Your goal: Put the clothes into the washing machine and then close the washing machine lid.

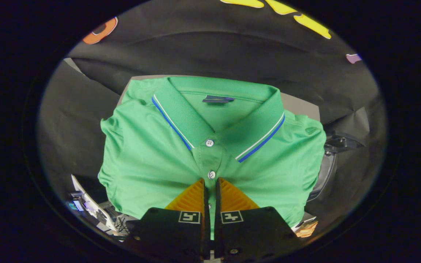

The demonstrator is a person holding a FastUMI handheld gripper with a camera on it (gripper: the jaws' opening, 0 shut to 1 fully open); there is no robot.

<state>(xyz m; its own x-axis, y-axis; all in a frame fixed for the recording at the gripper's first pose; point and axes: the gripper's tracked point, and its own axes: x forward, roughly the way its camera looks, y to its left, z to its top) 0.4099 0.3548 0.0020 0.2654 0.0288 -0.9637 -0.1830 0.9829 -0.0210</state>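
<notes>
One garment is all the job has in hand: a folded green polo shirt with a blue-and-white striped collar (210, 146), lying spread over a pale surface (298, 104) against the black cloth wall. Starting on the left, a clutter of cables and small devices (90, 208) sits low beside the shirt's sleeve edge. In the middle, the tool (209, 186) is clenched on the shirt's button placket, its two fingers almost together with a thin strip of green fabric caught between them, just below the second white button (212, 174). To the right, past the far sleeve, a dark curved rim (323, 171) shows, which may be the washing machine, though I cannot tell for sure. To do this step well, I would keep the pinch firm and lift straight up, so the whole shirt clears the surface before swinging it rightward.
</notes>
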